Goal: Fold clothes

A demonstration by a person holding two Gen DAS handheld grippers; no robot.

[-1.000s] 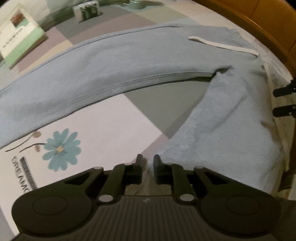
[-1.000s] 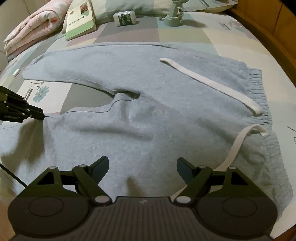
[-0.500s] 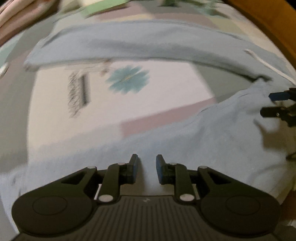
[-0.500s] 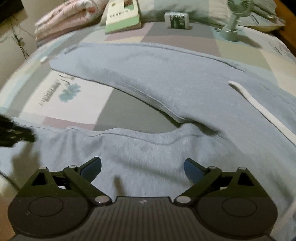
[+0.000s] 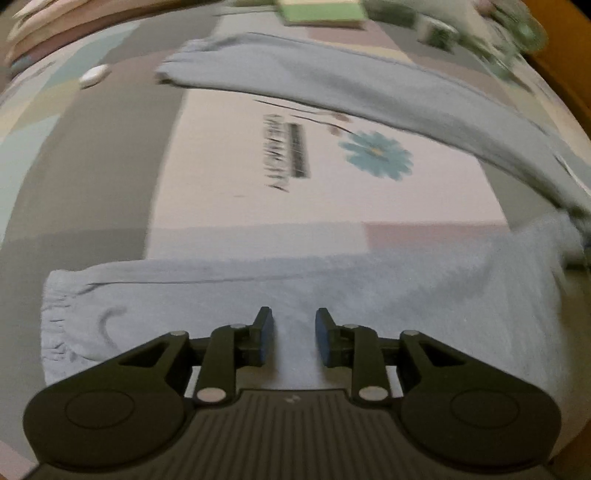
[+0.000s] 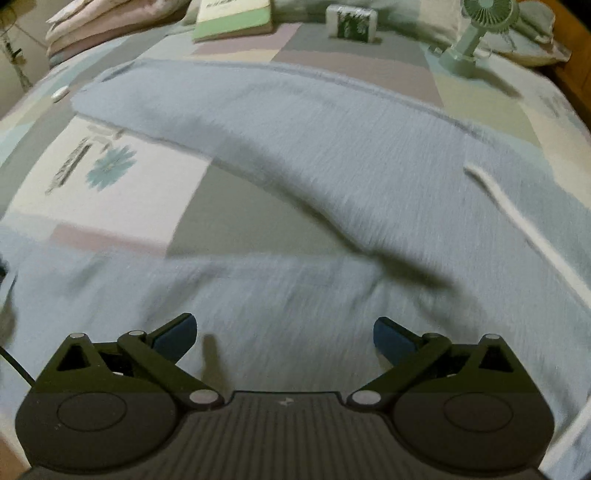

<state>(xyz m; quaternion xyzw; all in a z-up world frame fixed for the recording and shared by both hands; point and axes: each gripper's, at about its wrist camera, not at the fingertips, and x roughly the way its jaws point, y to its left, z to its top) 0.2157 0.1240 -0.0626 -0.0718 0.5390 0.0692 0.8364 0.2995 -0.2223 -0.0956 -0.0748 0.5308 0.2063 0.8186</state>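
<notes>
Left wrist view: sweatpants point(image 5: 332, 280), pale blue, spread flat on a patchwork bedspread point(image 5: 92, 155). Near leg runs crosswise directly under and ahead of the left gripper point(image 5: 291, 334), long axis left to right, gathered cuff point(image 5: 62, 317) at its left end, well left of the fingers. Far leg point(image 5: 369, 88) arcs across beyond the printed blue flower point(image 5: 376, 155); both legs converge at the right edge, towards the waist. Left jaws stand partly apart, having just been opening; fabric lies below the gap, and neither pad presses on it. Picture is blurred. Right wrist view: same sweatpants point(image 6: 332, 147), seen from nearer the crotch. Near leg point(image 6: 221, 295) crosses just ahead of the right gripper point(image 6: 284, 332), axis again left to right; far leg sweeps from upper left, beyond the flower point(image 6: 110, 168), down to the right, where a white drawstring point(image 6: 517, 214) marks the waist side. Right jaws are spread as wide as they go, having just been opening, nothing between them but flat cloth underneath, untouched. Beyond the sweatpants: green book point(image 6: 232, 16), small box point(image 6: 352, 20), desk fan point(image 6: 476, 29). Judgement: both grippers hover along one leg, left nearer the cuff, right nearer the crotch; a lengthwise fold of this leg onto the far one seems the likely next move, taking the near edge at two places.
</notes>
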